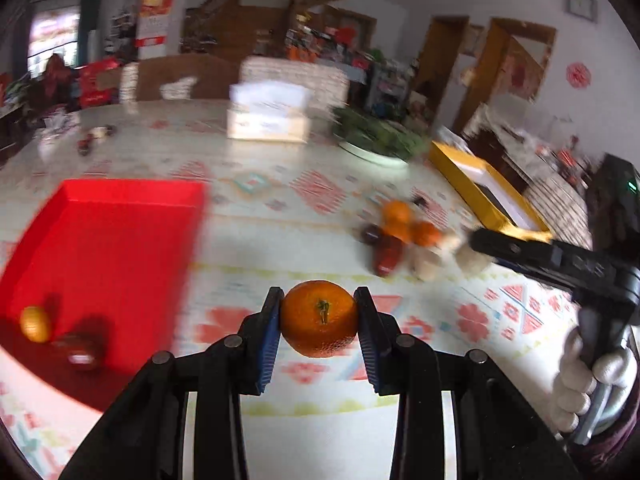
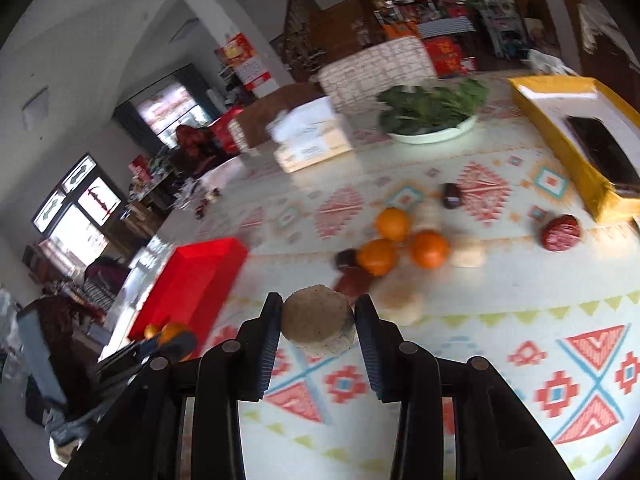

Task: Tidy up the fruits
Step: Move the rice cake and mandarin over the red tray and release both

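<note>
Left wrist view: left gripper (image 1: pixel 319 312) is clamped on an orange (image 1: pixel 319 324), one pad on each side, stem facing the camera, fruit lifted clear of the patterned tablecloth (image 1: pixel 256 196). Landmark is the red tray (image 1: pixel 120 232): the held orange hangs just to the right of its near right corner. Inside the tray, near corner, sit one small orange fruit (image 1: pixel 35 323) and one dark red fruit (image 1: pixel 82 354), so my read is two pieces sorted and this orange next. Right wrist view: right gripper (image 2: pixel 319 320) is clenched on a pale, rough round piece (image 2: pixel 318 322), also off the cloth and right of the tray. Still unsorted, well right of the tray: a loose pile (image 2: pixel 394 246) of three oranges, a couple of dark red pieces and a few pale ones, plus a red one (image 2: pixel 561 232) further right, next to the yellow box (image 2: pixel 560 120). Judgement: early stage, most of the fruit still on the table. Which container the pale pieces belong in, cannot tell. Pose: both grippers pitch down towards the table. The right gripper shows in the left view far right of the tray, gripped by a white-gloved hand (image 1: pixel 592 376), nose pointing at the pile. Background is blurred. A plate of greens (image 2: pixel 434 120) and a tissue box (image 2: pixel 312 140) sit beyond the tray, not involved.
</note>
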